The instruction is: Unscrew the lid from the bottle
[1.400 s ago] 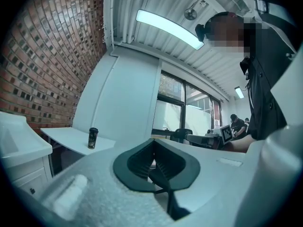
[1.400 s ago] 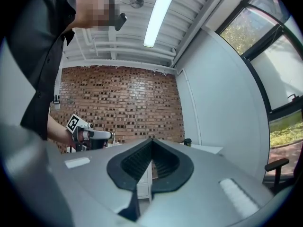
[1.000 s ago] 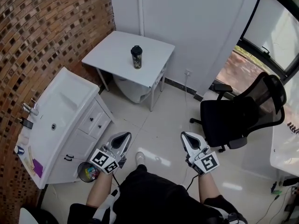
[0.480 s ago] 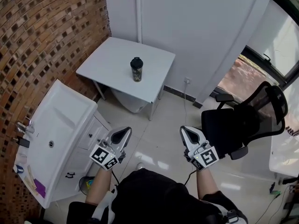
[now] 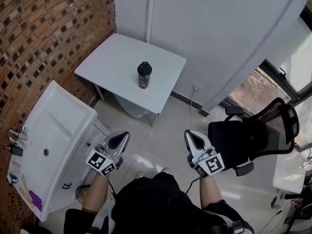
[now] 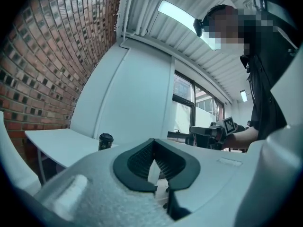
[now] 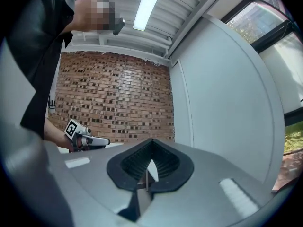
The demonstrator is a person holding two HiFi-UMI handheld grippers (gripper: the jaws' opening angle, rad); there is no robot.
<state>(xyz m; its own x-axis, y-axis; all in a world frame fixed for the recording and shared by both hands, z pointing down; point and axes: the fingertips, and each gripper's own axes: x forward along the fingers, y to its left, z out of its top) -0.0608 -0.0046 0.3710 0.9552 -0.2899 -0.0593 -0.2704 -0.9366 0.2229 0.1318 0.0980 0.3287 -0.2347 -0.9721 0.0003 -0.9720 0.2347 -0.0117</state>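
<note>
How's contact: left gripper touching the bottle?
Apart. The head view shows the left gripper, jaws shut and empty, over the floor, with a wide gap to the bottle standing on the table.

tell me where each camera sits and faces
Head view: on the person's head, looking steeply down at bottle, table; forearms, left gripper, right gripper show.
Left gripper view: on the left gripper, facing toward the table; its shut jaws show.
Right gripper view: on the right gripper, facing the brick wall; shut jaws show.
Shared: head and left gripper views show the bottle.

Bright and sharp; ceiling strip lamp (image 7: 149,4) glows, edges fisheye-bent.
</note>
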